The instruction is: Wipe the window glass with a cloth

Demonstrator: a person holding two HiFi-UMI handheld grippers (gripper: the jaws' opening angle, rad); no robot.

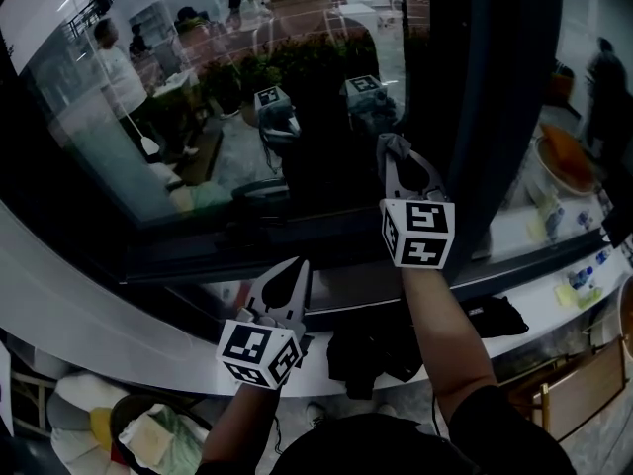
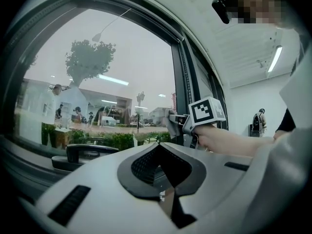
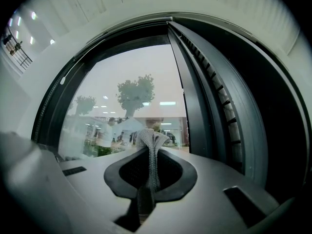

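My right gripper (image 3: 149,150) is clamped on the cloth (image 3: 151,143). The cloth is grey and looks like a net. It is pinched between the two jaws and a bunch of it sticks out past the tips. From my head camera I see the right gripper (image 1: 400,162) held up high, with the cloth (image 1: 393,146) at its front end, close to the window glass (image 1: 148,117). I cannot tell if the cloth is touching the glass. It is just beside the dark window frame (image 1: 485,97), the tall post on the right side of the pane.

My left gripper (image 2: 158,147) has its jaws together with nothing between them. It sits lower down (image 1: 295,268), over the white sill (image 1: 89,295), and well apart from the cloth. It points up at the glass (image 2: 97,82). From its camera I can see the right gripper (image 2: 176,123) off to the right, with a hand (image 2: 214,136) behind it and the cloth (image 2: 170,123) in front of the frame (image 2: 183,82).

A black handle (image 2: 80,152) sits low on the window. People, green plants and lights show in the glass (image 3: 126,111).
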